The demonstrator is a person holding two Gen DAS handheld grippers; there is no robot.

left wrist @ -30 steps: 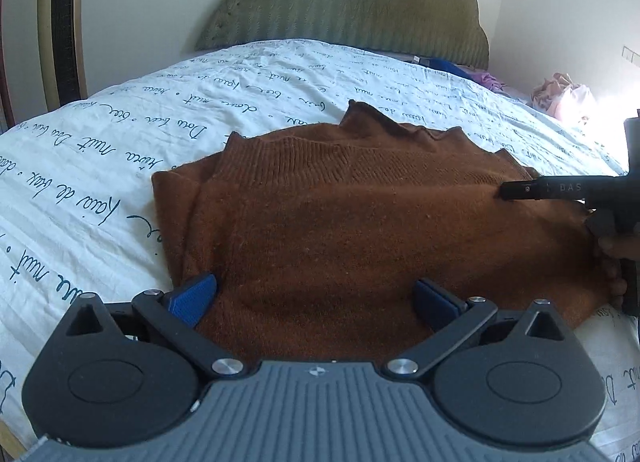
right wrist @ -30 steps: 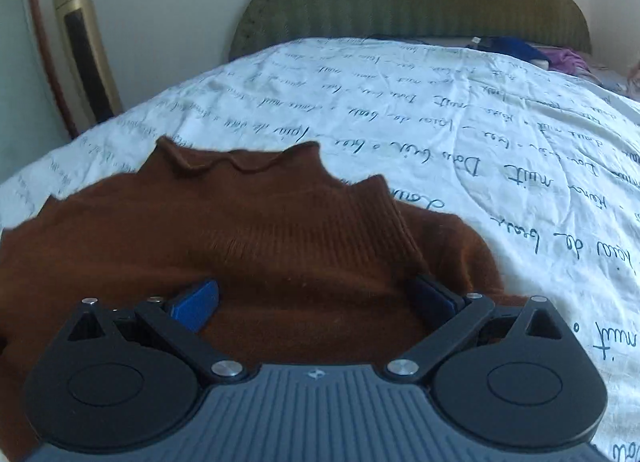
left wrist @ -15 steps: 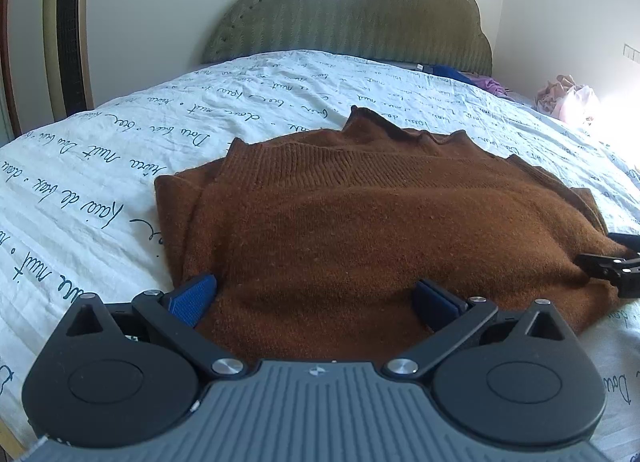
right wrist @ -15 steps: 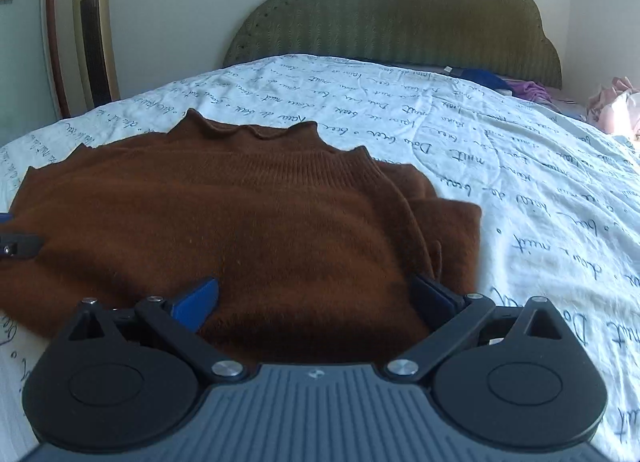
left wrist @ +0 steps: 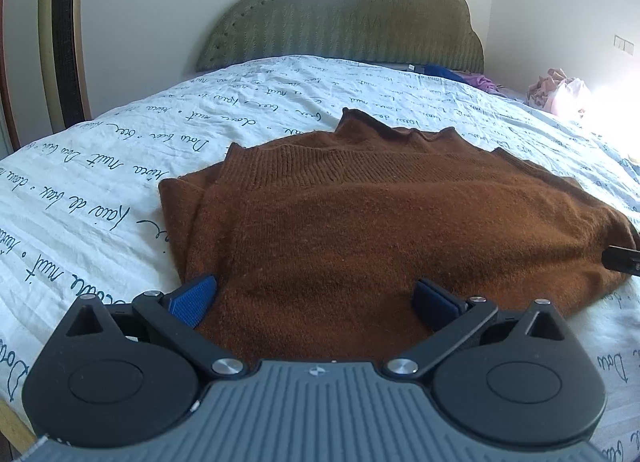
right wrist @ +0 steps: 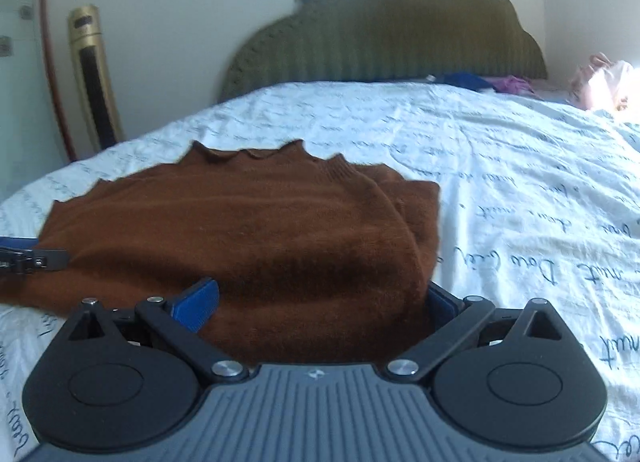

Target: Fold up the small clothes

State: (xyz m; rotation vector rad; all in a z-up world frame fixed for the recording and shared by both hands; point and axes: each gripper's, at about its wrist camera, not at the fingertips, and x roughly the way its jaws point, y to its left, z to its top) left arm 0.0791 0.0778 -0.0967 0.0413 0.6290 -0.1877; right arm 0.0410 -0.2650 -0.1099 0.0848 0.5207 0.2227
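A brown knitted sweater [left wrist: 380,230] lies folded on the bed, ribbed collar and wavy hem toward the headboard; it also shows in the right wrist view [right wrist: 248,230]. My left gripper [left wrist: 316,298] is open, its blue pads wide apart at the sweater's near left edge. My right gripper [right wrist: 320,298] is open at the sweater's near right edge, the cloth lying between its pads. The right gripper's tip shows at the far right of the left wrist view [left wrist: 622,258]. The left gripper's tip shows at the far left of the right wrist view [right wrist: 24,254].
The bed has a white sheet with dark handwriting print [left wrist: 100,190]. A green padded headboard [left wrist: 352,22] stands at the back. A gold tower fan [left wrist: 64,42] stands at the left wall. Blue, purple and pink clothes [left wrist: 560,90] lie at the far right.
Both grippers have drawn back and lifted slightly from the sweater. The right gripper has left the sweater's top and now sits at its near right edge. The sweater lies still.
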